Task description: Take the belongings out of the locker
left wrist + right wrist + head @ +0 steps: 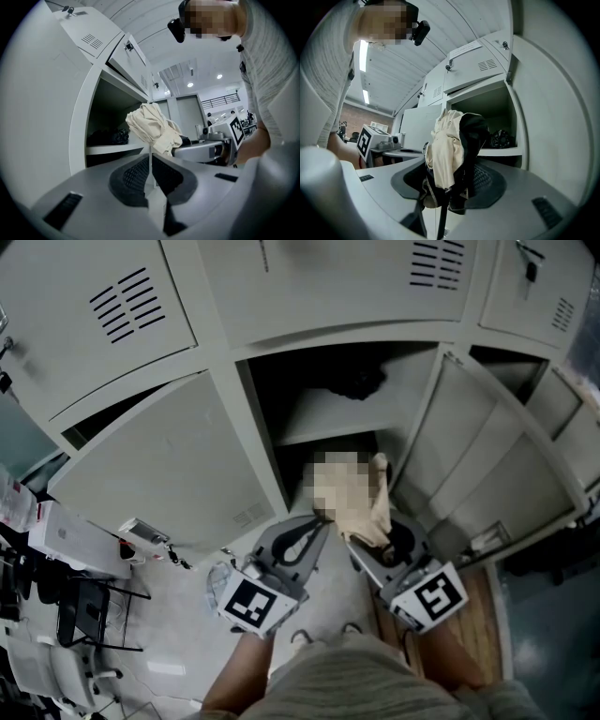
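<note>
A white label strip on an upper door of the grey metal locker is too blurred to read. The only other print is the black-and-white square marker on each gripper's cube.

The cream cloth garment with a black lining stands bunched out of the right gripper. In that gripper's view its long axis runs from 6 to 12 o'clock, with the cream folds on the 9 o'clock side and the black part on the 3 o'clock side. The jaws are clamped on its lower end, and some fabric hangs below the pads. In the head view the garment sits at centre, just outside the open compartment and below its shelf.

The left gripper has its jaws pressed together with nothing between them. It sits just beside the garment, on the 9 o'clock side.

A dark crumpled bundle lies on the shelf, at 12 o'clock from the garment.
</note>
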Demonstrator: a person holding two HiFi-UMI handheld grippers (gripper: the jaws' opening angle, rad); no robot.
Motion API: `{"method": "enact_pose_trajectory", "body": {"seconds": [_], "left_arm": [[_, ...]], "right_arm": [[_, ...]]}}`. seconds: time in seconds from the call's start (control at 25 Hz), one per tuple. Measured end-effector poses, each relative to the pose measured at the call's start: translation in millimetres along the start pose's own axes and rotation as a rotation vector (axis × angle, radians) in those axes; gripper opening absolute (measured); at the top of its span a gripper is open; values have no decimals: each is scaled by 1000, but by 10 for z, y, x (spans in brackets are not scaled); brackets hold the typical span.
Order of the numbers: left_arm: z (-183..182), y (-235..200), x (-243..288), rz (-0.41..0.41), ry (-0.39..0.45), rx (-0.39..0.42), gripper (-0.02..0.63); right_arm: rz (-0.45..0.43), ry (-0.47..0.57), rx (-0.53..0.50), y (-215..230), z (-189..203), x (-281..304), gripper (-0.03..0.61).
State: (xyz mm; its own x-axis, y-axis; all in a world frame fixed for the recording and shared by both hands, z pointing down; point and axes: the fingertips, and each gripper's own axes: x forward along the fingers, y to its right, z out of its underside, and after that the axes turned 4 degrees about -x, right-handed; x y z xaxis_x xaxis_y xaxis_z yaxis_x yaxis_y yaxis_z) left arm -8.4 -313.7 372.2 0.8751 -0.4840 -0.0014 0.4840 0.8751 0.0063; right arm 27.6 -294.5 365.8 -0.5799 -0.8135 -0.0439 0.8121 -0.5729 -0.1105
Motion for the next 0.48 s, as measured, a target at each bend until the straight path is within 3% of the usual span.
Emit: {"method": "enact_pose_trajectory", "body": {"seconds": [0.48], "left_arm": [[25,80,-47,-5,-8,-4,3]], "right_arm": [[2,-3,23,-71,21,-60,213]]}}
